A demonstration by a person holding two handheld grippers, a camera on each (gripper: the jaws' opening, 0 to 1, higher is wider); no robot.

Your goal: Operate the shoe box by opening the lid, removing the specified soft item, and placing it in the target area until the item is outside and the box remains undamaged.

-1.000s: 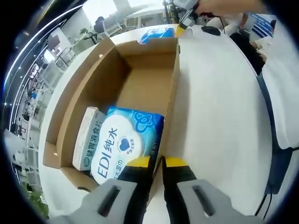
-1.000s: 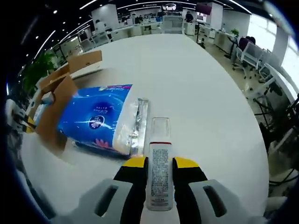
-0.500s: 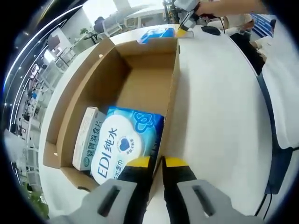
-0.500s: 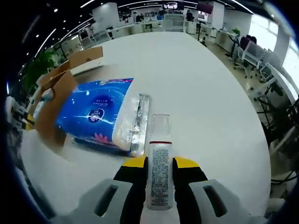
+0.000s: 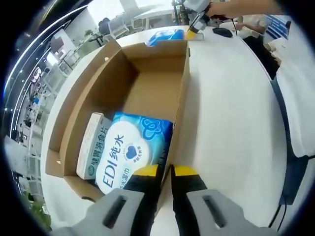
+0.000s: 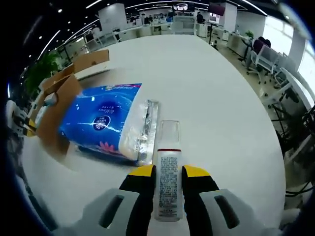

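Cardboard shoe box (image 5: pixel 147 83) holds a wet-wipes pack (image 5: pixel 130 150) and a small carton (image 5: pixel 91 145)

An open-plan office — rows of desks (image 6: pixel 147 29), office chairs (image 6: pixel 268 56), strip ceiling lights (image 6: pixel 59 37).

From my left gripper view, the wipes pack (image 5: pixel 130 150) has its near end hidden behind my jaws; the slim carton (image 5: pixel 91 145) beside it shows one face, its small print too fine to read; the blue tissue pack (image 5: pixel 165 35) is mostly hidden behind the shoe box (image 5: pixel 93 88) far wall; the other gripper (image 5: pixel 196 22) is too small to judge. From my right gripper view, the bottle (image 6: pixel 168 169) has its base hidden between my jaws and its label print is illegible; the box is cut by the left edge.
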